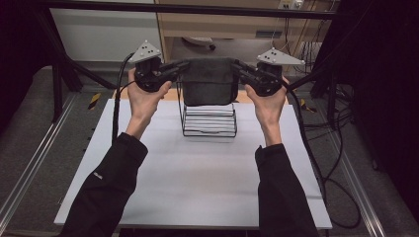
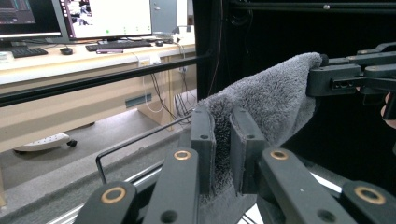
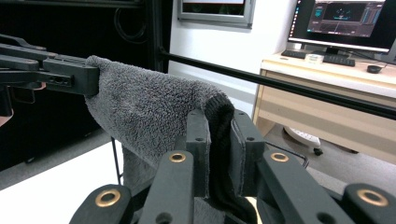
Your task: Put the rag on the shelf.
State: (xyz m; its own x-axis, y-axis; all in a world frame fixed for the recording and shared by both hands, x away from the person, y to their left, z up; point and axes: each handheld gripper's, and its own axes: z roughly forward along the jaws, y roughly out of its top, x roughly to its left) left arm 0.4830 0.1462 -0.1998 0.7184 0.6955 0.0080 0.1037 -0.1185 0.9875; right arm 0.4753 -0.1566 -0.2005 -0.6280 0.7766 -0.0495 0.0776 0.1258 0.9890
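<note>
**Towel stretched over the rack, both corners clamped**

I have the grey towel held up between my two hand-held grippers, above the wire rack that stands at the far middle of the white desk. The left hand-held gripper is clamped on the towel's left top corner, and the right hand-held gripper is clamped on the right top corner. In the left gripper view the pile is pinched tight between the two black jaws, with the cloth running away to the other gripper; the right gripper view shows the same pinch from the other side, with the towel's dark hem caught between the jaws.

The step in hand, as I judge it, is draping the towel over the rack. To do it well I want to keep both grips firm and level, so the top edge stays taut and straight, and bring it down squarely over the top bar. I should lower both hands together; if one leads, the cloth will slide to one side. I would let go only once the fold rests on the wire.

The towel hangs from the jaws, its lower edge falling in front of the rack's upper part; whether it touches the wire I cannot tell.
</note>
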